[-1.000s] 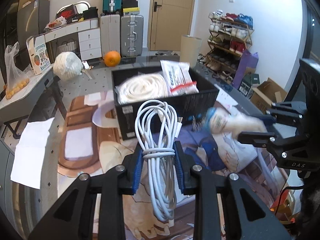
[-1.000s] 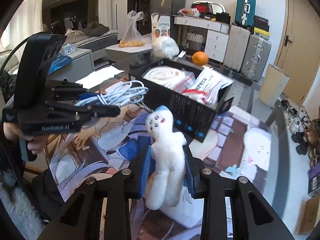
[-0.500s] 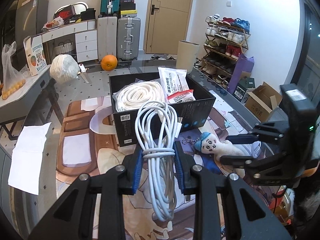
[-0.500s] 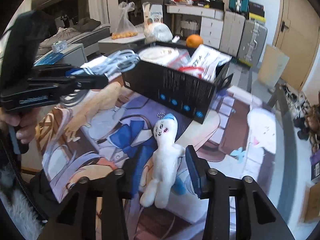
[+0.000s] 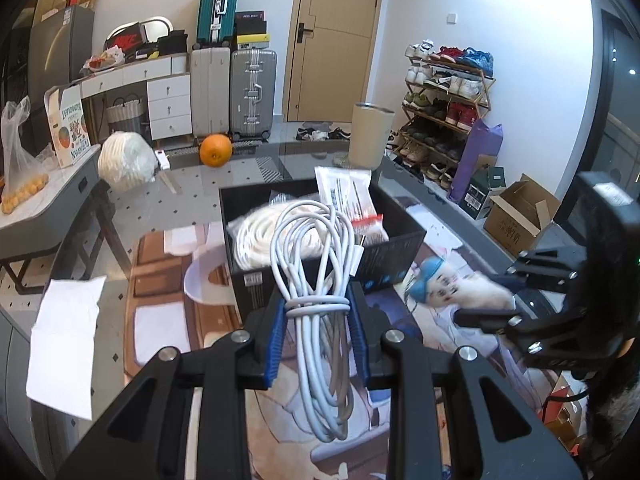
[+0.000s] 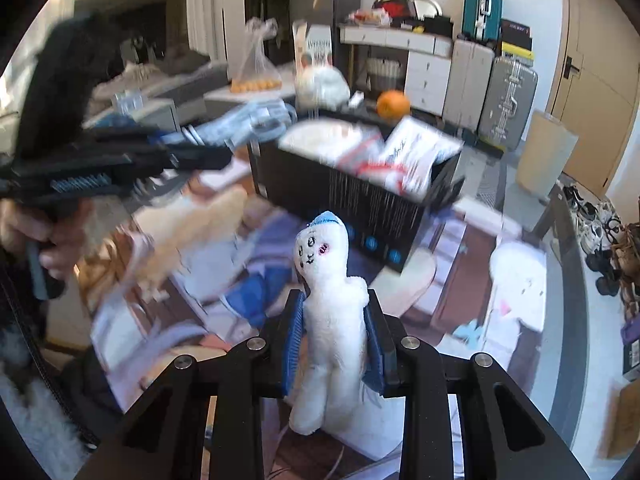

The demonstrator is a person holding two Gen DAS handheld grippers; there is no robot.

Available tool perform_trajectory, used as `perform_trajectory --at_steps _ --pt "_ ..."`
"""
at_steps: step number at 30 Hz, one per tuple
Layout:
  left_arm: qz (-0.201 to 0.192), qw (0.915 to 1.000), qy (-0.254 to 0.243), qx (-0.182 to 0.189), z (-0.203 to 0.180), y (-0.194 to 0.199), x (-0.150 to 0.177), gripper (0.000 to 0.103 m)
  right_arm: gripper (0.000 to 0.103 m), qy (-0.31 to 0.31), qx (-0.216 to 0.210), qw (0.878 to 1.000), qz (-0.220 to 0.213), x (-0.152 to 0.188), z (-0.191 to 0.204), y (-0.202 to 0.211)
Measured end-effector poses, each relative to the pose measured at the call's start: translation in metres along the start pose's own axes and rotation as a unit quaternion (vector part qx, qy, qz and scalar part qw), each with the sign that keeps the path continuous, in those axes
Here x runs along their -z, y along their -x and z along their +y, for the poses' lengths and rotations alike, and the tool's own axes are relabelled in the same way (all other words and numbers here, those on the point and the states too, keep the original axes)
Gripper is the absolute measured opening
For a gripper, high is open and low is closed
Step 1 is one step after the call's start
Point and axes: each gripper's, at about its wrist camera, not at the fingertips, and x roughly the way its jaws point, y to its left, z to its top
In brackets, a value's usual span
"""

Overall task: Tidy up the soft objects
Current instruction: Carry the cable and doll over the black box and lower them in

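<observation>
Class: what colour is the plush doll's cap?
Blue, on the white doll; the right wrist view shows it best.

Left wrist view faces door, right wrist view faces dresser, both near black box (image 5: pixel 400 248) (image 6: pixel 360 204)

The left hand-held gripper (image 5: pixel 317 334) squeezes a cable (image 5: pixel 316 280). The right hand-held gripper (image 6: pixel 334 334) squeezes a doll (image 6: pixel 330 312). Both are held up.
</observation>
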Motion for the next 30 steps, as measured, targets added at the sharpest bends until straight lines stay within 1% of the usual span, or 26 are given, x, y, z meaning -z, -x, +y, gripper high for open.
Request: perform_trajectory --at_steps 2,5,8,10,14,16,21,26,30 --pt "-0.004 1.0000 0.000 0.003 0.002 -0.002 -0.008 0.027 0.028 -0.004 0.002 1.000 -0.023 -0.010 -0.003 0.014" --pt "-0.011 0.9999 0.002 0.000 0.005 -0.006 -0.021 0.027 0.028 -0.010 0.006 0.999 -0.043 -0.027 -0.007 0.025" --pt "-0.016 0.9999 0.004 0.001 0.009 -0.013 -0.032 0.027 0.029 -0.023 0.022 0.998 -0.052 -0.046 -0.014 0.025" --pt "-0.017 0.9999 0.003 0.000 0.012 -0.019 -0.039 0.027 0.029 -0.033 0.032 0.998 -0.052 -0.059 -0.020 0.018" --pt "-0.018 0.9998 0.008 0.009 0.022 -0.030 -0.050 0.027 0.029 -0.046 0.035 0.997 -0.054 -0.078 -0.031 0.003" --pt "-0.016 0.9999 0.004 0.004 0.024 -0.037 -0.055 0.027 0.028 -0.049 0.029 0.997 -0.054 -0.085 -0.035 -0.004" --pt "-0.009 0.9999 0.004 0.006 0.031 -0.056 -0.064 0.027 0.028 -0.045 0.025 0.997 -0.050 -0.102 -0.042 -0.026" --pt "-0.003 0.9999 0.002 0.010 0.035 -0.074 -0.068 0.027 0.029 -0.035 0.029 0.998 -0.038 -0.113 -0.052 -0.053" --pt "0.001 0.9998 -0.006 0.016 0.036 -0.084 -0.068 0.027 0.029 -0.036 0.024 0.999 -0.023 -0.117 -0.059 -0.074"
